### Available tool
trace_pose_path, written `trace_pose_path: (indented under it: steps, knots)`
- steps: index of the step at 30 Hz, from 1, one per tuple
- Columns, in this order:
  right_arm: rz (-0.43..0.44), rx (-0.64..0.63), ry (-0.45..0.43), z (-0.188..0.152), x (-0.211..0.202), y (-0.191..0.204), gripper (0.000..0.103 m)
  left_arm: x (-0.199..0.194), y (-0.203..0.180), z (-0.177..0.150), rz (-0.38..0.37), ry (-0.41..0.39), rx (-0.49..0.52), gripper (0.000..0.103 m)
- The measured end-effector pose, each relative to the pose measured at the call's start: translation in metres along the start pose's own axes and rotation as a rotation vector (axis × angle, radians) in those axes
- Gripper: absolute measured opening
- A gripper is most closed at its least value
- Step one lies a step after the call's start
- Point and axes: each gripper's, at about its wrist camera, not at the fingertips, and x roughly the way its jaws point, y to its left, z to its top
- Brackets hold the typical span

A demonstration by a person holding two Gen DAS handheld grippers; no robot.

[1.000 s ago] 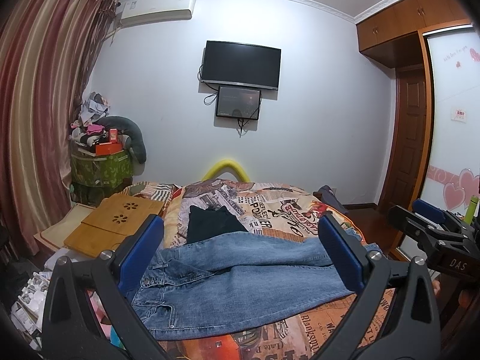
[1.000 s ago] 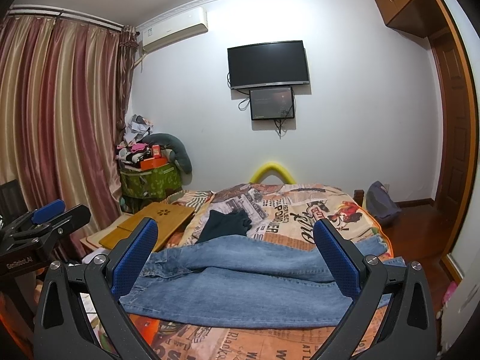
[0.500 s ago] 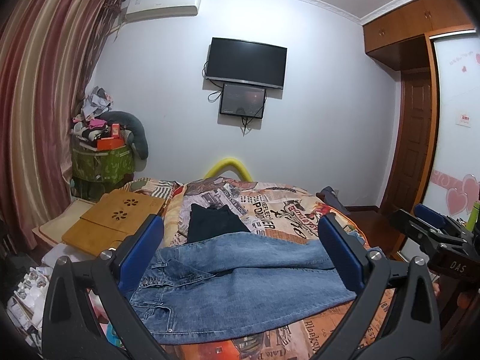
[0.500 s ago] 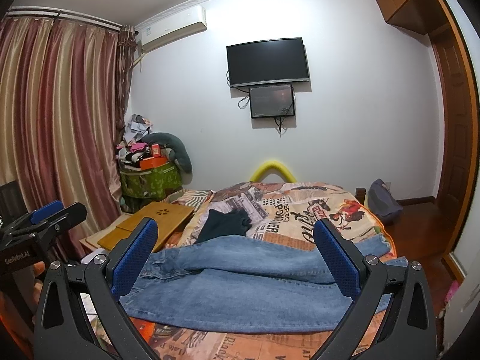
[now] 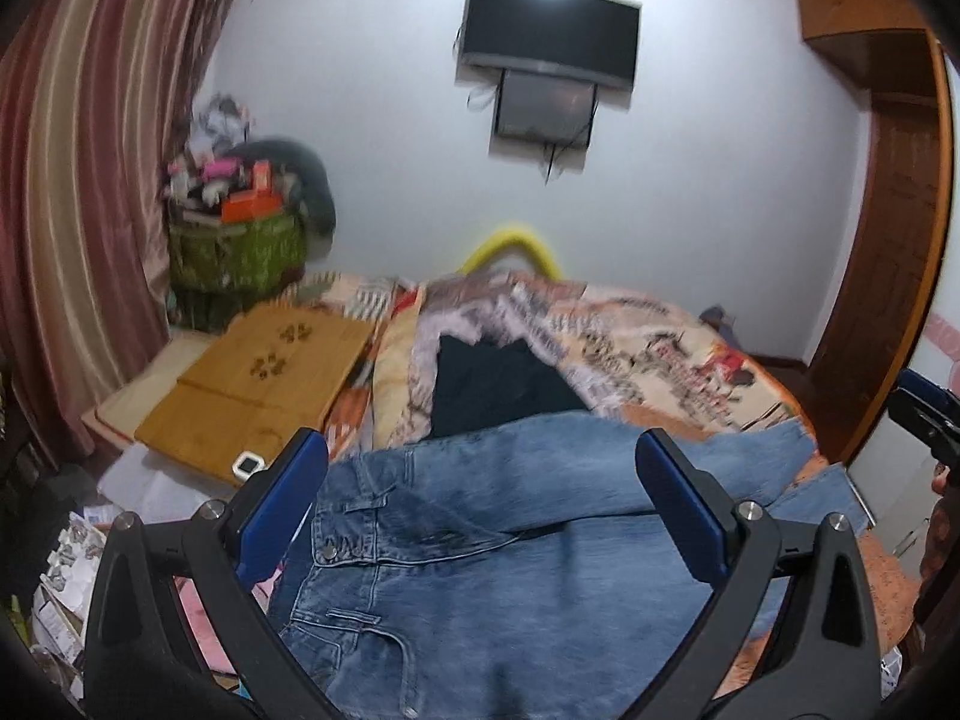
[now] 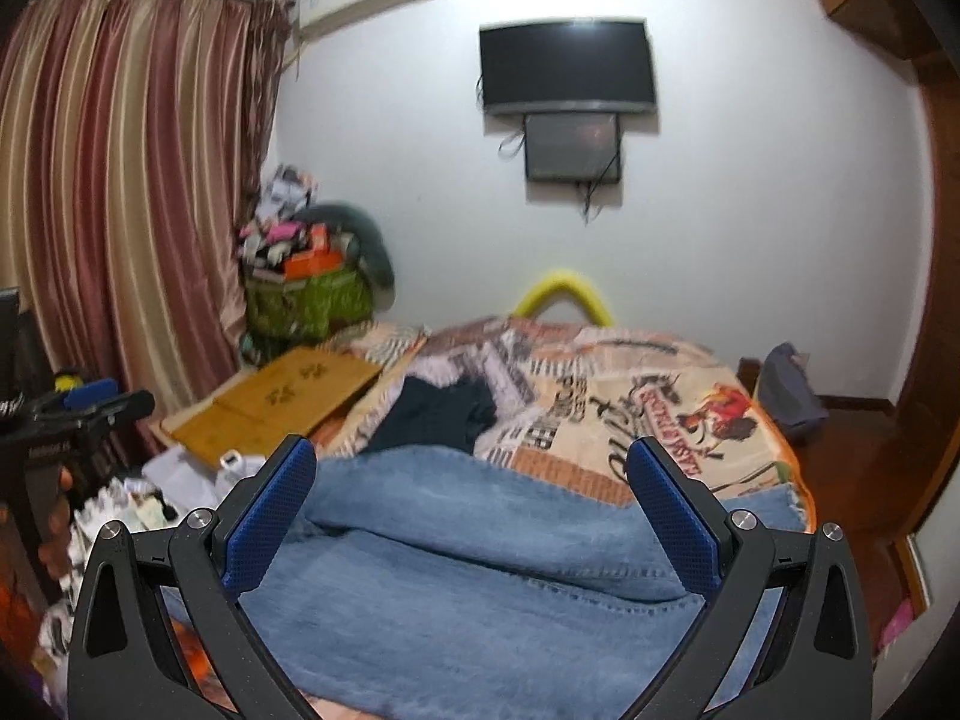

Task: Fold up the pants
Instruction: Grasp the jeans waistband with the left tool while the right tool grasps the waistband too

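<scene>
Blue jeans [image 5: 480,552] lie spread across the near end of the bed, waistband to the left, legs running right. They also show in the right wrist view [image 6: 480,576]. My left gripper [image 5: 480,510] is open and empty, hovering over the waistband and seat area. My right gripper [image 6: 471,516] is open and empty, above the legs. The left gripper appears at the left edge of the right wrist view [image 6: 78,414]. The right gripper's tip shows at the right edge of the left wrist view [image 5: 927,414].
The bed has a printed cover [image 6: 630,396] with a folded black garment [image 5: 498,384] beyond the jeans. A wooden lap desk [image 5: 258,378] and clutter lie left of the bed. Curtains [image 6: 120,210] hang left; a wooden door [image 5: 888,240] stands right.
Both grippers have tilted down and moved closer to the jeans, which now fill more of each view. Both stay open.
</scene>
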Motion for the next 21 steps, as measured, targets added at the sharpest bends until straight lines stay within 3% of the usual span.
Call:
trace_pose_path:
  steps: [11,19,21]
  knots:
    - [0.023,0.000,0.271,-0.020,0.106,-0.068,0.103,0.152,0.090,-0.001,0.135,0.291,-0.068,0.103]
    - [0.117,0.029,0.467,-0.034,0.189,-0.092,0.103,0.249,0.132,-0.031,0.190,0.507,-0.102,0.094]
    - [0.128,0.023,0.506,-0.035,0.210,-0.094,0.102,0.270,0.139,-0.039,0.192,0.559,-0.116,0.086]
